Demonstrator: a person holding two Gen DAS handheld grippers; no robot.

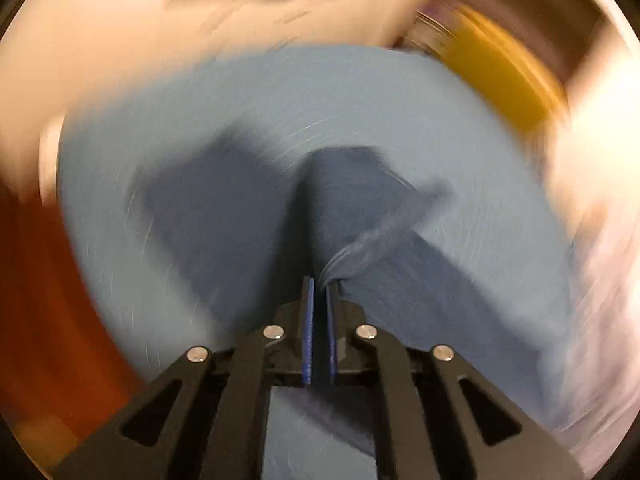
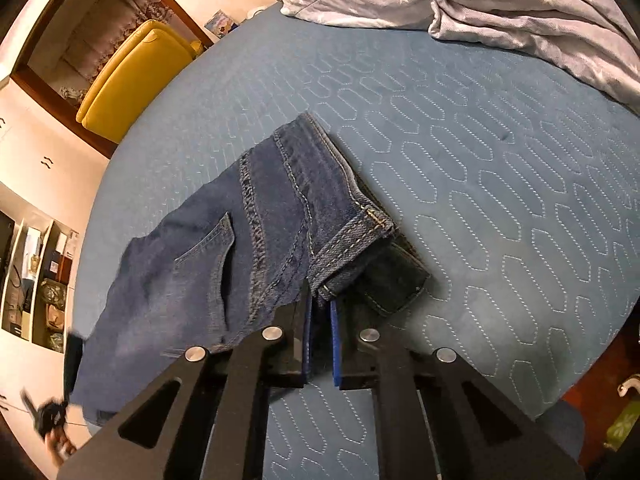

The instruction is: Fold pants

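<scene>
Dark blue jeans (image 2: 240, 248) lie on the blue quilted mattress (image 2: 480, 180), partly folded, a back pocket facing up. My right gripper (image 2: 320, 300) is shut on the jeans' waistband edge, near a belt loop, low over the bed. The left wrist view is badly motion-blurred. There my left gripper (image 1: 320, 284) is shut on a bunched fold of the jeans (image 1: 360, 208), held above the mattress (image 1: 280, 92). The left gripper shows at the far lower left of the right wrist view (image 2: 52, 420), blurred.
A grey star-print duvet (image 2: 500, 4) is heaped at the far side of the bed. A yellow armchair (image 2: 132, 76) stands beyond the bed's left edge, with shelves (image 2: 36, 280) along the wall. Reddish floor (image 2: 600, 392) shows at the right.
</scene>
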